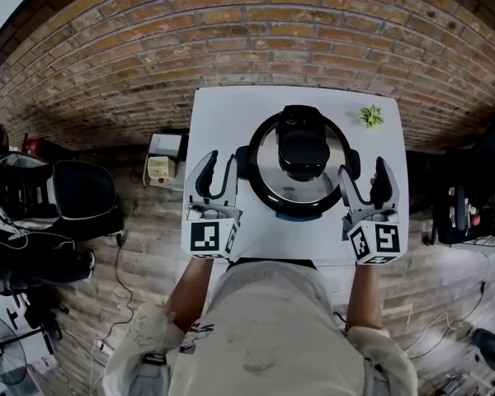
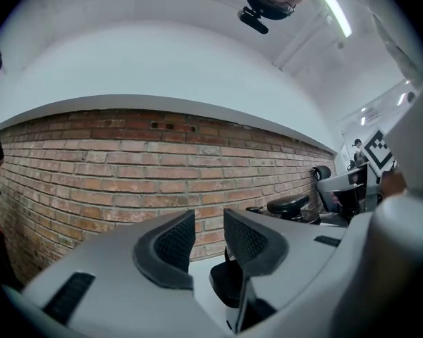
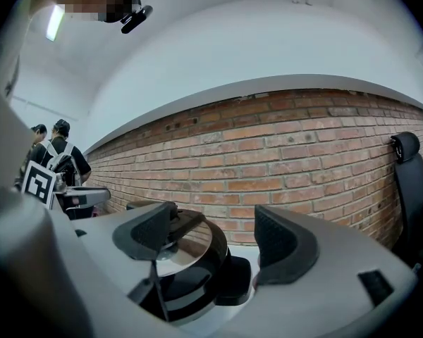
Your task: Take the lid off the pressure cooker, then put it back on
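Observation:
The pressure cooker stands mid-table with its steel lid on and a black top handle. In the head view my left gripper hovers by the cooker's left side handle, and my right gripper by the right side handle. In the left gripper view the left gripper is open with a narrow gap and nothing in it; the black side handle lies just beyond its right jaw. The right gripper is wide open, with the lid and side handle just ahead.
The white table stands against a brick wall. A small green plant sits at its far right corner. A beige device and dark bags lie on the floor at the left. An office chair stands to the right.

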`<state>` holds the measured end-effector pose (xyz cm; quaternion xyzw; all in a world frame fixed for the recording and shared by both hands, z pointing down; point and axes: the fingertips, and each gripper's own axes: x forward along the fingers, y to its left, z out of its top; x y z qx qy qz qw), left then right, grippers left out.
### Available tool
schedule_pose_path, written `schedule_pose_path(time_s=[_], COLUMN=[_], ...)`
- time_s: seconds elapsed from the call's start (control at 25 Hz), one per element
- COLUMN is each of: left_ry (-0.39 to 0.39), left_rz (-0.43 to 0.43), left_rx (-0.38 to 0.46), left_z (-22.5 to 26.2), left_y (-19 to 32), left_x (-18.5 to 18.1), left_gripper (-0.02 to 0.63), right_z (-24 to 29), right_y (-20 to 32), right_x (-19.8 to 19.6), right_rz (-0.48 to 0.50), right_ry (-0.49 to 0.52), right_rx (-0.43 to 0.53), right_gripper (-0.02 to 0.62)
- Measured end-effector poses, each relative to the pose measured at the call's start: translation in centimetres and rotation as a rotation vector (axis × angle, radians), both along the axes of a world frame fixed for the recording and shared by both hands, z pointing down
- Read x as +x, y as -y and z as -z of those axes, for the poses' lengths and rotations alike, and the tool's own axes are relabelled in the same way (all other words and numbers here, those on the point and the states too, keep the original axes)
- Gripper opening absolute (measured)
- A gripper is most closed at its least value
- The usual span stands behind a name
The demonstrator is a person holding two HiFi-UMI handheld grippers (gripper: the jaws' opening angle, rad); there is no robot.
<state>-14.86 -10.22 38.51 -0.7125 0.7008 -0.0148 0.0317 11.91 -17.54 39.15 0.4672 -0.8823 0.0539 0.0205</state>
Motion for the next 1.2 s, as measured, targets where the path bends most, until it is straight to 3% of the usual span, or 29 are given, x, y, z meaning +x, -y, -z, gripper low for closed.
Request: schedule_pose_path(time_s=[0.16,0.32,0.44,0.52,1.2], left_ry=[0.001,0.006,0.011,0.010,0.020], left_rz=[0.004,0.014,0.014,0.010,0.042], left_rx=[0.009,0.014,0.011,-0.001,-0.011], left_z=[0.1,0.4,0.5,0.3,0.1], left_y=[0.1,0.2,0.2,0.3,0.0], left_x=[0.0,0.0,0.1,0.1,-0.3], left_gripper=[0.128,0.066,0.025,0.015,0.015], right_z=[0.1,0.0,0.3,0.5,0.4], right_y=[0.0,0.0,0.0,0.0,-0.4], right_x=[0.0,0.1,0.7,0.8,-0.1], right_rz=[0.001,-0.003,-0.042,-0.055,-0.035], right_ry=[-0.005,-0.037,-0.042,-0.044,-0.058], right_rx=[0.001,0.021,0.040,0.054,0.043], right_gripper=[0.337,0.276,0.139,0.015,0.015])
